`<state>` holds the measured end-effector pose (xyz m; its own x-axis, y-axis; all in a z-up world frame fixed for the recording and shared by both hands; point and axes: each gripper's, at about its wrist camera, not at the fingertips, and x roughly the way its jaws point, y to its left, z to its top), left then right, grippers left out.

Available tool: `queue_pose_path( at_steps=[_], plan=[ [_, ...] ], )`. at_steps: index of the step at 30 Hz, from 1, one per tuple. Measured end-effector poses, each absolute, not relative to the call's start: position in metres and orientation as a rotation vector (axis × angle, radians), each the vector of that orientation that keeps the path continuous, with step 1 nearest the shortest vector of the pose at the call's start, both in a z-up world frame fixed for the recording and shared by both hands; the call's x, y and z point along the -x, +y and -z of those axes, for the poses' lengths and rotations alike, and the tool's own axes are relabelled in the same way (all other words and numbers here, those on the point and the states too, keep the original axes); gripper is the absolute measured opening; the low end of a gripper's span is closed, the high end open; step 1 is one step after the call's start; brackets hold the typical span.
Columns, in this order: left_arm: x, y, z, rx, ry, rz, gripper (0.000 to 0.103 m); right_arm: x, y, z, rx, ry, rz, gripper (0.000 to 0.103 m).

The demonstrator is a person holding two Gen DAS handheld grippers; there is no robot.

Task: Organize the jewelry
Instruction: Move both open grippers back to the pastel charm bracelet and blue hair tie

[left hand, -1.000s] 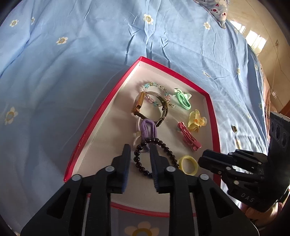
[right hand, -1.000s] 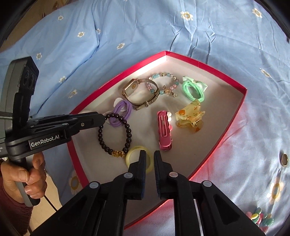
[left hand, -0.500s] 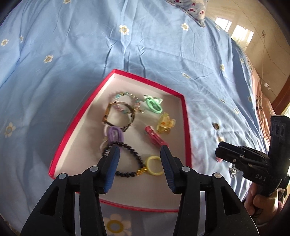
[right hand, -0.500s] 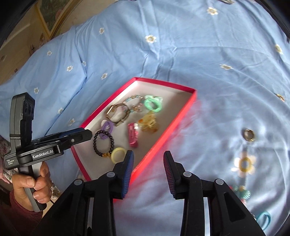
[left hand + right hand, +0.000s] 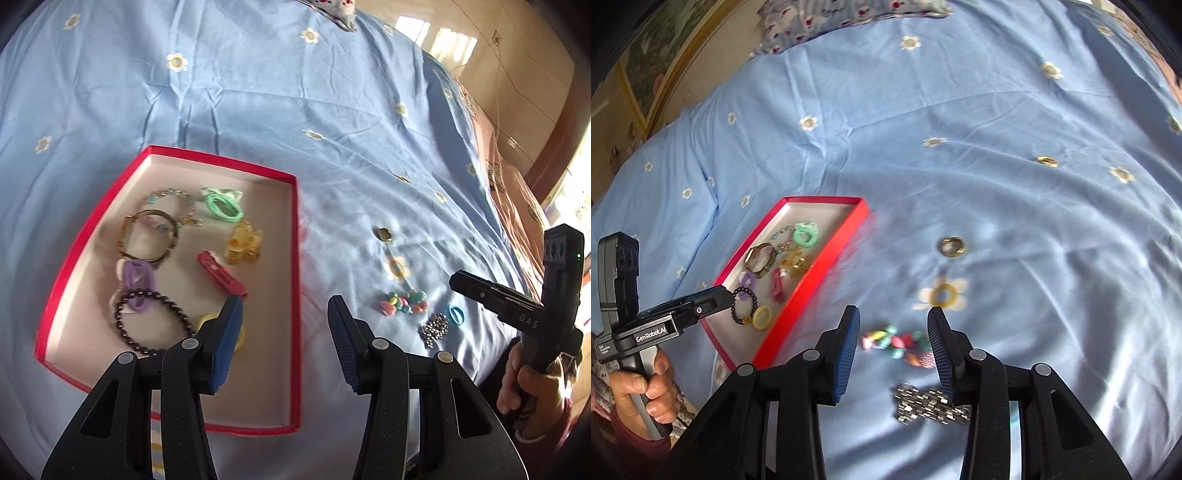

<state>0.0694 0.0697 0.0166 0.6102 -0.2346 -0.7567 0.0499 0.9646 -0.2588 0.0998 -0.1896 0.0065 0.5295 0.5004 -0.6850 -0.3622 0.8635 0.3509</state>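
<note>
Jewelry, left wrist view: red tray [image 5: 295, 258] on blue bedspread [image 5: 258, 92], lying ahead and left of the left tongs [image 5: 284, 328], whose fingers stand wide apart and empty. In tray: black bead bracelet [image 5: 155, 321] just left of the near finger; yellow ring [image 5: 207, 319] partly hidden behind that finger; purple tie [image 5: 138, 278], red clip [image 5: 221, 273], amber claw clip [image 5: 243, 242], watch [image 5: 147, 236], pastel bracelet [image 5: 173, 201] and green tie [image 5: 221, 206] farther ahead. On bedspread right of the tongs: gold ring [image 5: 383, 233], coloured bead bracelet [image 5: 404, 302], silver chain [image 5: 434, 328], small blue tie [image 5: 456, 314]. Right tongs [image 5: 458, 280] at far right, hand-held; spread cannot be told here.

Right wrist view: right tongs [image 5: 892, 343] wide apart, empty. Coloured bead bracelet [image 5: 897, 343] lies between the fingers; silver chain [image 5: 927, 404] nearer, by the right finger. Gold ring [image 5: 952, 246] ahead; a second ring [image 5: 1047, 161] far ahead right. Tray [image 5: 812, 280] ahead left, left tongs [image 5: 720, 295] at its near corner.
</note>
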Motion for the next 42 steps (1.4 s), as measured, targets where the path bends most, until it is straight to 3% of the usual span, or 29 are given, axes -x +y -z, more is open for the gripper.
queue_pose_path(
  at_steps=[17,37,39,42],
  plan=[
    [-0.072,0.02,-0.005,0.166,0.949,0.264,0.047,-0.08,-0.255,0.012,-0.236,0.886,-0.383,0.045],
    [-0.117,-0.058,0.031,-0.009,1.04,0.399,0.047,-0.082,-0.245,0.034,-0.112,0.945,-0.379,0.044],
    [-0.122,-0.063,0.037,-0.026,1.053,0.403,0.047,-0.082,-0.244,0.037,-0.097,0.948,-0.375,0.042],
    [-0.126,-0.069,0.042,-0.044,1.047,0.405,0.046,-0.083,-0.242,0.04,-0.073,0.948,-0.364,0.029]
  ],
)
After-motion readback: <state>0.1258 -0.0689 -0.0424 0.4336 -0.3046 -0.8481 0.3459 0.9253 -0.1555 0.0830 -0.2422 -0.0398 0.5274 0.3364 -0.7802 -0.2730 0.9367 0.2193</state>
